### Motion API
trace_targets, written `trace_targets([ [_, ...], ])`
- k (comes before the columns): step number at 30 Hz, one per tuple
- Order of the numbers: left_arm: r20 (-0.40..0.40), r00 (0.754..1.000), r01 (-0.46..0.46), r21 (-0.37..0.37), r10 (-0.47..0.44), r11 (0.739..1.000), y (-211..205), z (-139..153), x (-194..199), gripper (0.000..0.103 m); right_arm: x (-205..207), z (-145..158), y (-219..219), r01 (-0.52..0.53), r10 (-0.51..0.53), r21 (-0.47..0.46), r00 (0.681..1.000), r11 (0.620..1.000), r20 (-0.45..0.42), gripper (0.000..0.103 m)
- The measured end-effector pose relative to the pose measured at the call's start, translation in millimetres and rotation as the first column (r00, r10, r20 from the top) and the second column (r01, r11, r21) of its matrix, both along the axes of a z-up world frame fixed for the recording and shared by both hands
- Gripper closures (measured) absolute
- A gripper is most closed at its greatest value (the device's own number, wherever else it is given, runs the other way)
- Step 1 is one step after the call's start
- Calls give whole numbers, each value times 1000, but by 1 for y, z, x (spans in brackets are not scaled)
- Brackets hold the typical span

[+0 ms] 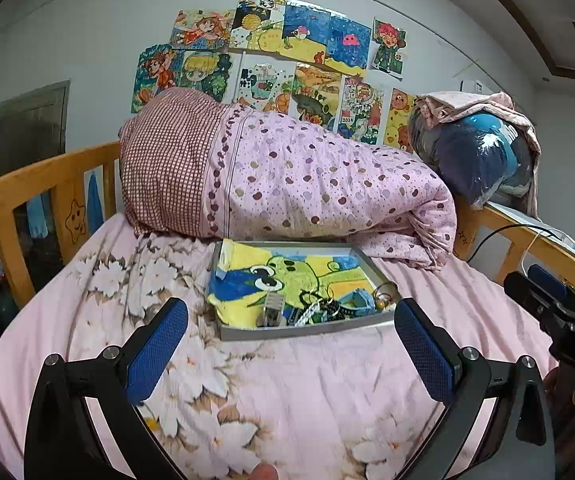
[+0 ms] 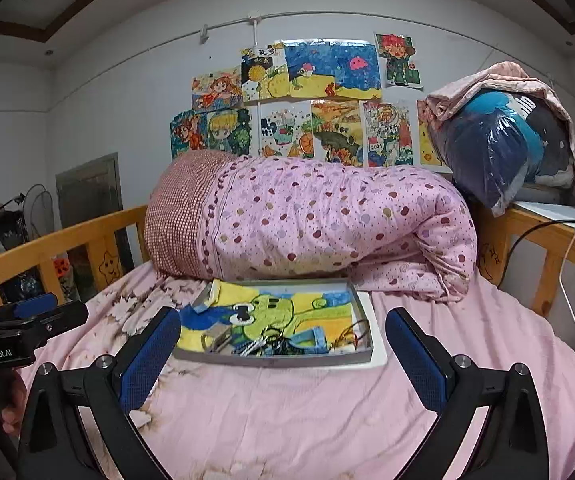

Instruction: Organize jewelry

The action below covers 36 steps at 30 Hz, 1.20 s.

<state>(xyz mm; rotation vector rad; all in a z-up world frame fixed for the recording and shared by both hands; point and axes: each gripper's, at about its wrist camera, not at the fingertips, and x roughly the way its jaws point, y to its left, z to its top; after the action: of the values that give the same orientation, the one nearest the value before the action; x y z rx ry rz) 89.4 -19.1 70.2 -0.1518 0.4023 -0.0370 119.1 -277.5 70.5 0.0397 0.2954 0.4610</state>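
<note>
Both the left gripper (image 1: 291,344) and right gripper (image 2: 283,354) hang released, empty. The jewelry (image 1: 319,308) lies heaped in the tray (image 1: 299,330) on the bed (image 1: 287,392).

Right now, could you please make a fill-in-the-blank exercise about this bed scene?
1. The jewelry lies in a grey ___ on the bed.
2. The tray's towel shows a green ___.
3. Behind the tray lies a rolled pink ___ with dots.
4. Both the left hand-held gripper and the right hand-held gripper are ___.

Missing words: tray; frog; quilt; open
</note>
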Motion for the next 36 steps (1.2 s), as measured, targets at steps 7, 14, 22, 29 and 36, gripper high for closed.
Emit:
trace_targets([
  [7, -15, 1000, -13, 0, 13, 1000, 3, -13, -20, 2, -17, -7, -2, 27, -27, 21, 999, 999, -20, 0],
  [14, -35, 999, -24, 42, 25, 999, 2, -29, -31, 2, -16, -31, -1, 46, -46, 1, 996, 999, -83, 0],
  [22, -67, 997, -28, 63, 33, 998, 1, -49, -32, 2, -11, -49, 1, 53, -55, -23, 991, 998, -121, 0],
  [29, -89, 995, -37, 76, 43, 996, 3, -65, -32, 2, -9, -56, 3, 55, -59, -34, 989, 998, -132, 0],
  [36, -96, 994, -46, 71, 53, 996, 4, -70, -32, 2, -7, -61, 2, 54, -58, -33, 988, 998, -142, 0],
])
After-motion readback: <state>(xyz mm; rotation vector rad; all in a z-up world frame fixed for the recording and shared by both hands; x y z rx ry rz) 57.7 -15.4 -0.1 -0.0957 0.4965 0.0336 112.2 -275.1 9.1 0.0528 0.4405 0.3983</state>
